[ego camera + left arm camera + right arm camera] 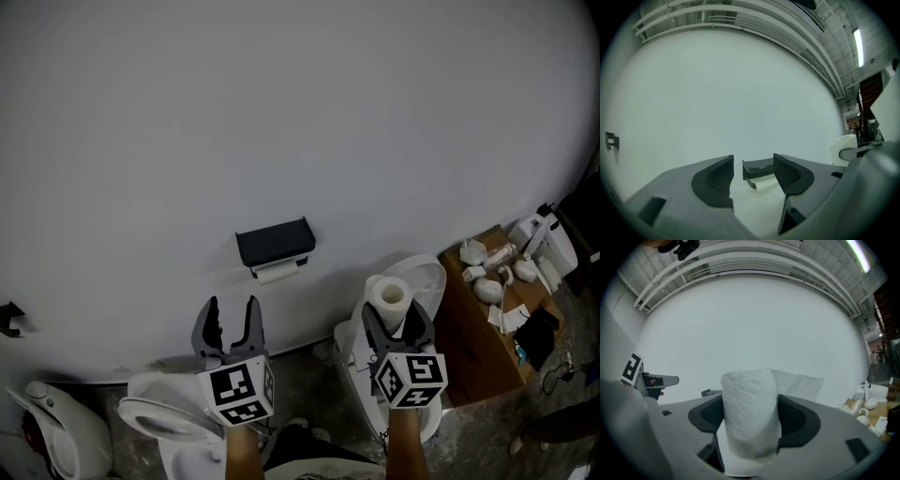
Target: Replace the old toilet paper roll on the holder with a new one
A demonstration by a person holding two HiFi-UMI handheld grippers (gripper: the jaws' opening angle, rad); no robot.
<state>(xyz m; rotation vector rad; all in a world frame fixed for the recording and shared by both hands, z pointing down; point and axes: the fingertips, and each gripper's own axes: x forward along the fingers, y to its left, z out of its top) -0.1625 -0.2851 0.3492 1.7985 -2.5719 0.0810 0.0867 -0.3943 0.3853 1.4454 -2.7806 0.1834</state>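
Note:
A black wall holder [274, 243] carries the old, nearly spent white roll [276, 273] under its lid. In the left gripper view the holder [757, 168] and old roll [765, 185] show between the jaws, some way ahead. My left gripper [232, 321] is open and empty, below and left of the holder. My right gripper [397, 324] is shut on a full new toilet paper roll [391, 300], held upright, to the right of the holder. The new roll [751, 411] fills the gap between the right gripper's pads, with a loose sheet trailing behind it.
The white wall [281, 112] stands ahead. A white toilet [424, 281] sits below the right gripper and another toilet [159, 417] lower left. A wooden box [487, 319] with white fittings and clutter is at the right. A small black bracket [9, 317] is on the wall at far left.

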